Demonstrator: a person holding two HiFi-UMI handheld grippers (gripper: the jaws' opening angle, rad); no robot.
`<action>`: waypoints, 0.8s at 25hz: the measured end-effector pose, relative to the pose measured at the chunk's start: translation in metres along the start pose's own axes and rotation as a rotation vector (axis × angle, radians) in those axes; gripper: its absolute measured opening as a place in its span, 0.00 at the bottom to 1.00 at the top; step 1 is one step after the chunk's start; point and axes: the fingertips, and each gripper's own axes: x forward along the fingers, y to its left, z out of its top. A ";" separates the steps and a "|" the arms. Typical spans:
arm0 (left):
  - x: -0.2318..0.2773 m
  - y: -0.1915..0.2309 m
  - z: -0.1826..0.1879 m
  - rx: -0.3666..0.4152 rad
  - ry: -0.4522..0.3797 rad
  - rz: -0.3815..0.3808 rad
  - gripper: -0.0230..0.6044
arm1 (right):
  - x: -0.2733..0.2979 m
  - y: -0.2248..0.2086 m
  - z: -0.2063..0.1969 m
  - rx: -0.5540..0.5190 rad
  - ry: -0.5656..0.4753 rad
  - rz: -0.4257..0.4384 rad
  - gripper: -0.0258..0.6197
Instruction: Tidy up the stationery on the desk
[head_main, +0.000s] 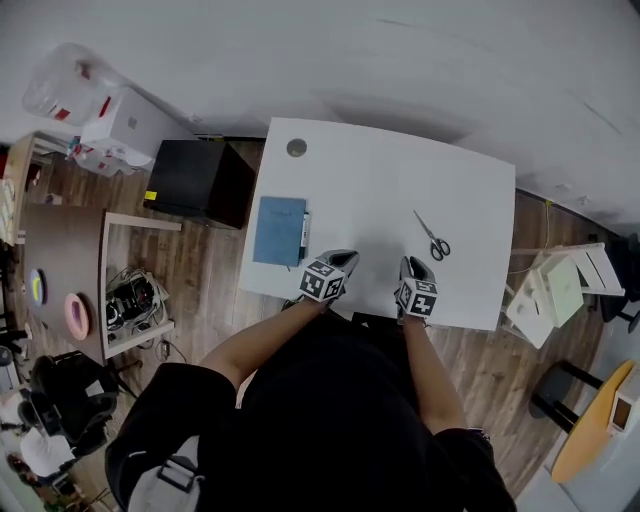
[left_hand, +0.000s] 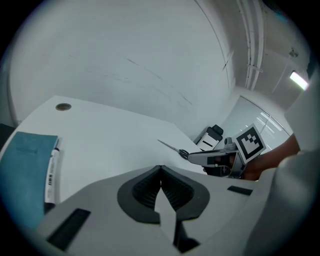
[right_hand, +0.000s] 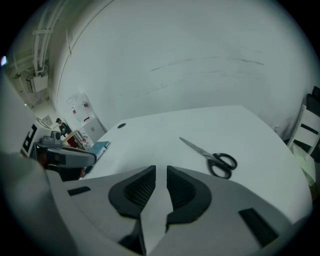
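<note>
The scissors (head_main: 433, 238) lie flat on the white tabletop (head_main: 380, 180), right of its middle. Their blades are closed and point toward the far left, and their black handles face the near edge. In the right gripper view the scissors (right_hand: 215, 159) sit ahead of the jaws and a little to the right, apart from them.

A blue notebook (head_main: 280, 230) lies flat by the tabletop's left edge, well apart from the scissors. A white pen (head_main: 304, 232) lies just along the notebook's right side. The left gripper view shows the notebook (left_hand: 25, 165) and the pen (left_hand: 51, 172) at its lower left. A round cap (head_main: 296, 148) is set into the tabletop at the far left corner.

The left tool (head_main: 343, 260) is over the near part of the tabletop, just right of the notebook's near corner. Its jaws are pressed together with nothing between them, as the left tool (left_hand: 160, 171) shows in its own view. The right tool (head_main: 415, 266) is beside it, near the front edge and short of the scissors. In its own view the right tool (right_hand: 161, 172) has a narrow gap between its jaws, and only bare tabletop shows through that gap. Both tools point forward and downward, each held by one of the person's hands.

A black cabinet (head_main: 195, 180) stands on the wooden floor (head_main: 215, 290) beside the tabletop's left side.
</note>
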 end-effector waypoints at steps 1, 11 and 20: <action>0.011 -0.010 -0.001 -0.010 0.000 0.005 0.06 | -0.003 -0.013 0.000 -0.002 0.003 0.006 0.16; 0.082 -0.063 0.010 -0.087 -0.033 0.082 0.06 | -0.005 -0.093 0.010 -0.155 0.089 0.079 0.16; 0.105 -0.090 0.009 -0.091 -0.021 0.097 0.06 | 0.013 -0.120 0.008 -0.293 0.175 0.141 0.17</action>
